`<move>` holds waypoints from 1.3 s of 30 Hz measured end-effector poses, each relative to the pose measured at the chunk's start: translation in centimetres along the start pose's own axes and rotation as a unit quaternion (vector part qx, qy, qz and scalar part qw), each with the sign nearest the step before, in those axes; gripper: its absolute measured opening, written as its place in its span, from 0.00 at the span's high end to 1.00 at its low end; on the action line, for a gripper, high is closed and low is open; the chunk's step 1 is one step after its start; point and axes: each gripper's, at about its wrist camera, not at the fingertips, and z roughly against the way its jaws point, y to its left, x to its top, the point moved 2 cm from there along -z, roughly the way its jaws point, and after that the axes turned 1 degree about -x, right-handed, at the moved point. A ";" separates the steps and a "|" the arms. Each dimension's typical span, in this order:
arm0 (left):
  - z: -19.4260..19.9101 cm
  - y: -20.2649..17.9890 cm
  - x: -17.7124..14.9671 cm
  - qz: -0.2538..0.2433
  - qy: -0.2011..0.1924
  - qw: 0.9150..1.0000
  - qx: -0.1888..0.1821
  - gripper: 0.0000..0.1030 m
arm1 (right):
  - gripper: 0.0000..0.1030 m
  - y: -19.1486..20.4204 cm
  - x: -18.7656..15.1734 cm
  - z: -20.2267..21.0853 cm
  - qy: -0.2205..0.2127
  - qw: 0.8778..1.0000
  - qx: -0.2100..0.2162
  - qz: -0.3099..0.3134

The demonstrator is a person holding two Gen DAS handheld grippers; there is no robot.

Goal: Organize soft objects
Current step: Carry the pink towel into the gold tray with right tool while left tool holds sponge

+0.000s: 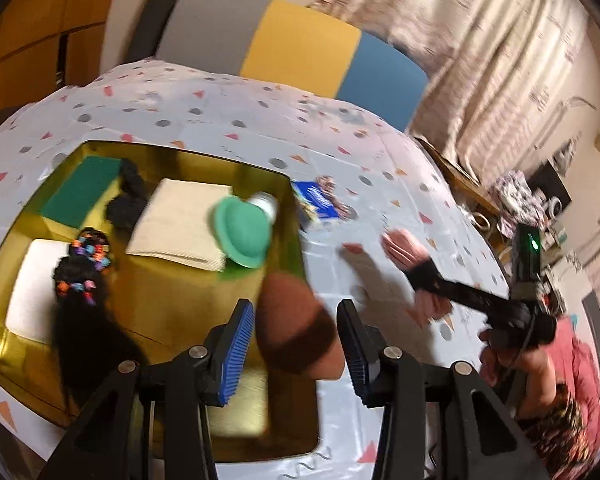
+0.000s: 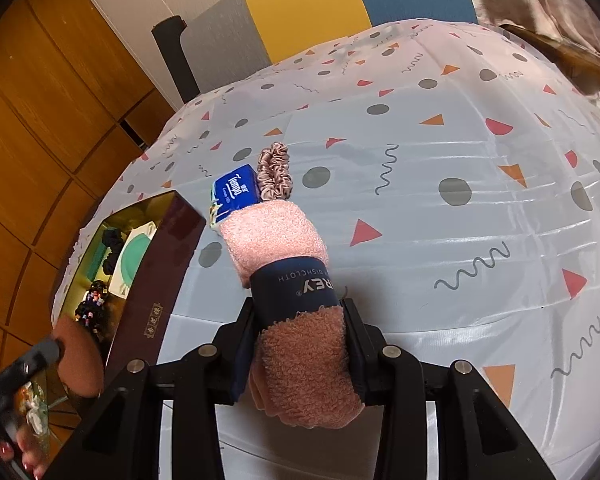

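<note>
My left gripper [image 1: 296, 344] is open over the right edge of the gold-lined box [image 1: 296, 208]. A blurred brown sponge [image 1: 296, 332] is in the gap between its fingers; whether they touch it I cannot tell. My right gripper [image 2: 300, 344] is shut on a rolled pink dishcloth [image 2: 276, 240] with a navy band, above the table. It also shows in the left wrist view [image 1: 408, 256]. The box holds a green sponge [image 1: 80, 192], a beige cloth [image 1: 180, 224], a green puff [image 1: 242, 232], black scrunchies [image 1: 126, 196] and a beaded hair piece [image 1: 86, 264].
A blue tissue pack [image 2: 236, 190] and a pink scrunchie [image 2: 274, 172] lie on the patterned tablecloth [image 2: 440, 240] just right of the box [image 2: 160, 280]. A grey, yellow and blue chair back [image 1: 292, 44] stands behind the table. Curtains [image 1: 480, 60] hang at the right.
</note>
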 end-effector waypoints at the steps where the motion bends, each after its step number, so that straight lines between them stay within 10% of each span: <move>1: -0.1 0.5 0.2 0.005 0.000 1.000 0.004 0.58 | 0.61 0.1 0.0 0.0 0.000 1.000 -0.001 0.001; 17: 0.1 6.1 -0.7 0.039 0.000 0.997 0.062 0.59 | 0.61 2.3 -0.5 1.5 -0.031 0.999 0.023 0.030; 29: 2.8 7.1 -2.3 0.032 -0.001 0.998 0.055 0.58 | 0.61 14.5 -2.5 2.4 -0.028 0.985 0.118 0.119; 39: 4.9 8.0 -2.6 0.011 -0.012 0.998 0.061 0.57 | 0.61 22.8 -3.1 -2.7 0.031 0.970 0.107 0.217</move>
